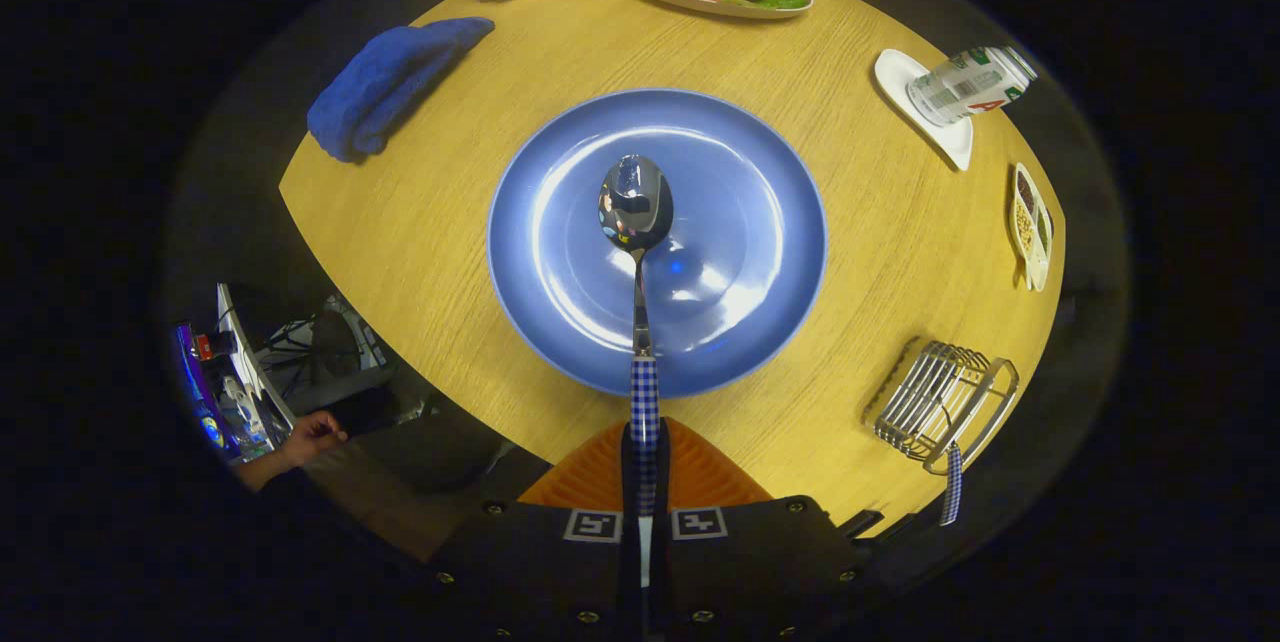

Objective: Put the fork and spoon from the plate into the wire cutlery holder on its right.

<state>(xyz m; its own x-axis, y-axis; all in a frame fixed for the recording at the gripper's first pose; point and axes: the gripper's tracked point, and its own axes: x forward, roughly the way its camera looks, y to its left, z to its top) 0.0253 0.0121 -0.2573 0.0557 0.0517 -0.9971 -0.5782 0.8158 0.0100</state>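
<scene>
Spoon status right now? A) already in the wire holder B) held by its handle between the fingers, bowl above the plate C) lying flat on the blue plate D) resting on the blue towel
B: the gripper has both fingers closed on the checked handle of the spoon, whose bowl hangs over the blue plate; the wire cutlery holder already has a checked handle sticking out of it.

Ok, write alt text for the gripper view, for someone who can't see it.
The gripper is shut on the checked handle of a spoon, whose bowl is over a blue plate on a round wooden table. To the plate's right sits the wire cutlery holder, a checked handle poking from it.
</scene>
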